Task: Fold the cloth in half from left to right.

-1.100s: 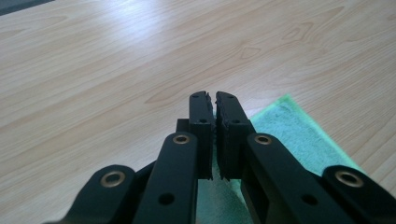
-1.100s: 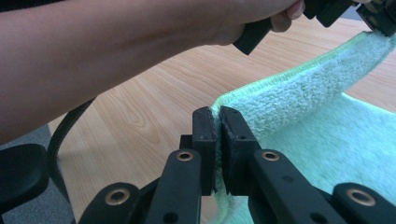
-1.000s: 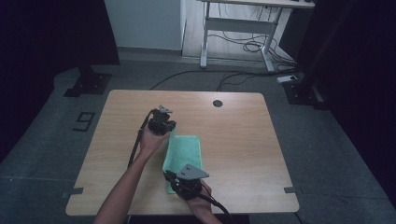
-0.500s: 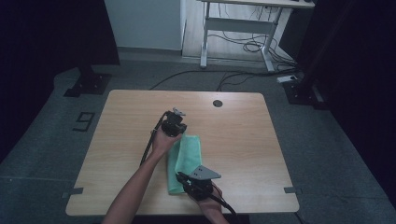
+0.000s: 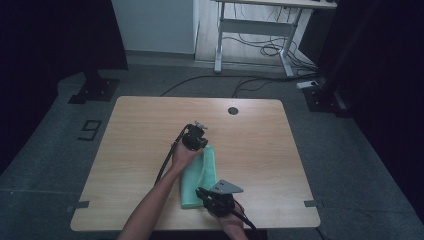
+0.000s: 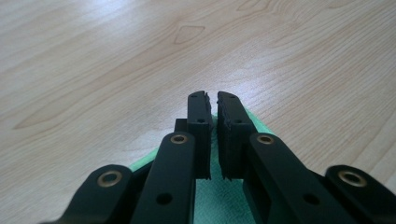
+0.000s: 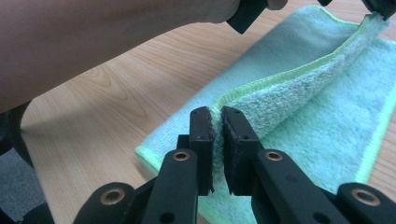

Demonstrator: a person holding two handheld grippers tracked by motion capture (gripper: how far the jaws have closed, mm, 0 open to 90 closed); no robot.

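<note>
Green towel (image 7: pixel 299 88) edge is pinched between both grippers' jaws.

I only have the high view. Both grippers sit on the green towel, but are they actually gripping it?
Observer: Yes for the right gripper: its jaws are shut on the towel's hemmed edge, per the right gripper view.
Operator: And the left?
Observer: The left gripper has its jaws nearly closed with green cloth pinched between them, at a corner.
Operator: Is the towel flat?
Observer: No. The right gripper view shows the held edge lifted off the layer below, running up toward the other gripper.
</note>
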